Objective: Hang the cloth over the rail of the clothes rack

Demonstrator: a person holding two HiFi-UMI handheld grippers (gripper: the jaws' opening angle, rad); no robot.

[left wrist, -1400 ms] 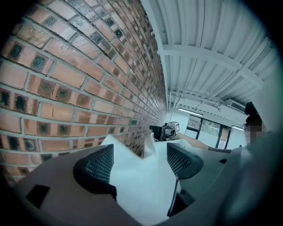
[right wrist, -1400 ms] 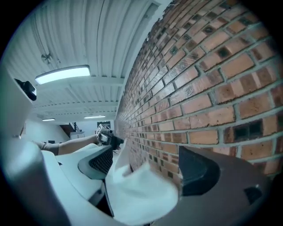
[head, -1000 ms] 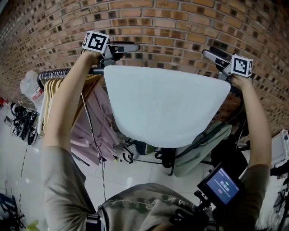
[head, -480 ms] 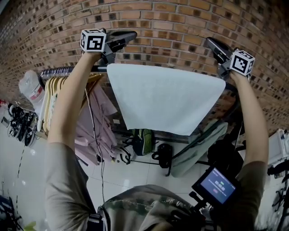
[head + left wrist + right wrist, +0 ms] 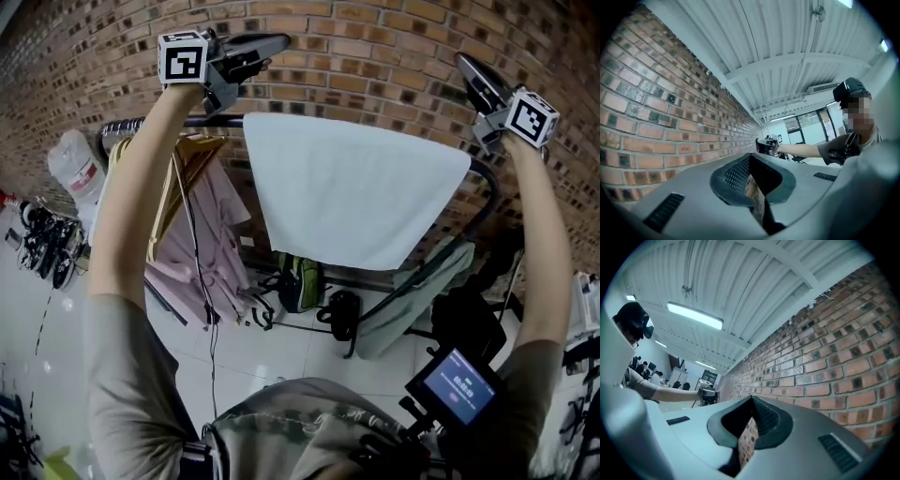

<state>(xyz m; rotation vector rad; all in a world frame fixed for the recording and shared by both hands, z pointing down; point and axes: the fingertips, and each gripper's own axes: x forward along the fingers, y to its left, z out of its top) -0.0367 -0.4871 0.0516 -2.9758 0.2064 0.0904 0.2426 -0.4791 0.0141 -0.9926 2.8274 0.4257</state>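
The left gripper (image 5: 751, 161) is clenched, its jaws having just been closing with nothing between them, only brick showing through the slit; the right gripper (image 5: 752, 401) is clenched and empty in the same way. In the head view both are held high near the brick wall (image 5: 375, 56), one at each upper corner of the cloth (image 5: 352, 187) but apart from it. The cloth, pale and blue-white, hangs draped over the rail (image 5: 211, 121) of the clothes rack (image 5: 486, 202), its lower edge loose and slanting. To the left on the same rail hang wooden hangers (image 5: 183, 155) with pink garments (image 5: 211, 244); a green garment (image 5: 412, 305) hangs low at the right. Under the rack stand a green backpack (image 5: 298, 281) and a black bag (image 5: 339, 317), and a white plastic bag (image 5: 75, 169) sits far left; what they hold cannot be seen. Shoes (image 5: 42, 248) line the floor at the left. Only the head view shows the cloth and rack. Each gripper view shows instead the ribbed ceiling and the other gripper on an outstretched arm; the right gripper view adds a ceiling light (image 5: 693, 315).
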